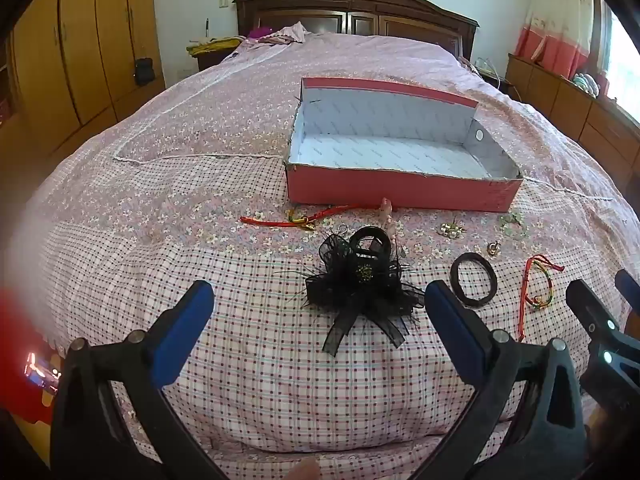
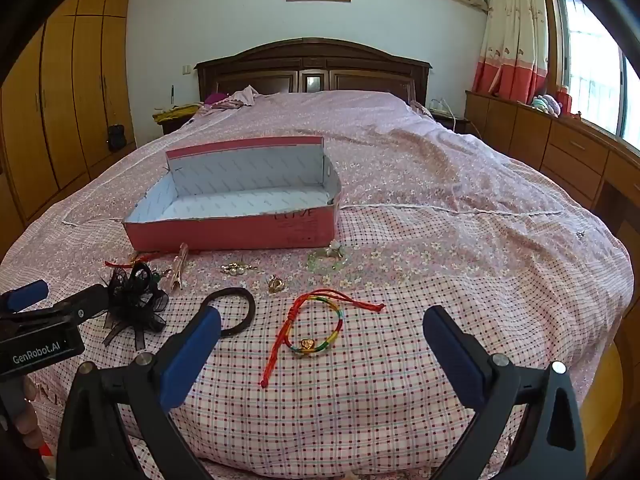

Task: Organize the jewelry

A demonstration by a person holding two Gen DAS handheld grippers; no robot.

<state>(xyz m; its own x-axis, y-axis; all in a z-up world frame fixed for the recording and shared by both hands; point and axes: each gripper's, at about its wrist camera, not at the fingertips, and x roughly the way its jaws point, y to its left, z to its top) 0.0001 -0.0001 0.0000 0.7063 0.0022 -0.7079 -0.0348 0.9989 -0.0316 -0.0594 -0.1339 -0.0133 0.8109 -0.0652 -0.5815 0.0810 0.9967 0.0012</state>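
An open pink box [image 1: 400, 190] [image 2: 224, 236] with a white inside lies on the bed, holding nothing. In front of it lie jewelry pieces. A black ribbon hair clip [image 1: 360, 280] [image 2: 134, 300] sits just ahead of my open left gripper [image 1: 318, 300]. A black ring bracelet [image 1: 474, 284] [image 2: 236, 310] lies beside the left gripper's right finger. A red multicolour cord bracelet [image 2: 316, 328] [image 1: 538, 288] lies between the fingers of my open right gripper [image 2: 322, 330]. Gold earrings [image 2: 238, 268], a gold ring [image 2: 276, 283], a green bracelet [image 2: 328, 258] and a red cord [image 1: 296, 220] lie nearer the box.
The bed has a pink flowered and checked cover [image 2: 440, 240]. A dark wooden headboard [image 2: 312, 68] is at the far end, wardrobes [image 2: 60, 100] on the left, low cabinets [image 2: 560, 148] under the window on the right. The bed edge is just below the grippers.
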